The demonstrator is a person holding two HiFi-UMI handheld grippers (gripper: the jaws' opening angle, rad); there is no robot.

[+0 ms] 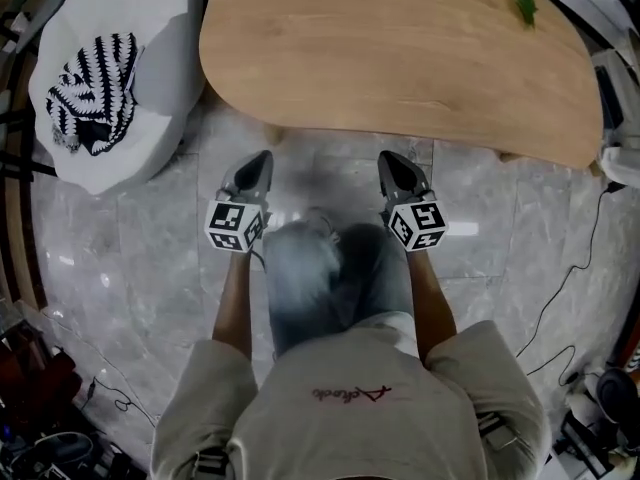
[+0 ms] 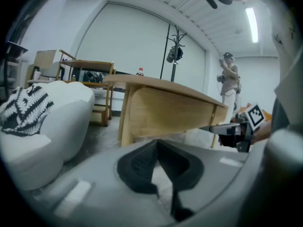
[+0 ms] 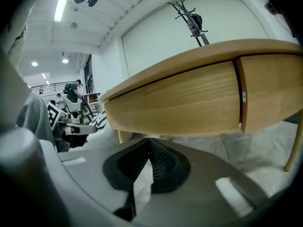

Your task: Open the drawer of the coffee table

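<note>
- We find the coffee table point(image 1: 400, 58) across the top of the head view. Its near edge lies just ahead of both grippers, and neither touches it.
- The left gripper point(image 1: 261, 160) and the right gripper point(image 1: 393, 160) hang side by side above the floor point(image 1: 520, 258). Each has its jaws pressed together with nothing between them.
- In the right gripper view the drawer point(image 3: 175, 103) is the long wooden front at frame centre. It ends at a vertical seam point(image 3: 239, 98) on the right and sits shut and flush.
- No handle or knob shows in any view.
- We judge the front rigid and smooth, so pads may slip on its face. It should slide out with modest weight.
- The best hold, in our judgement, is the lower edge of the front, hooked from beneath. To pinch that edge, the jaws would have to part first.
- The white seat point(image 1: 110, 78) at upper left stands apart from the drawer's path.
</note>
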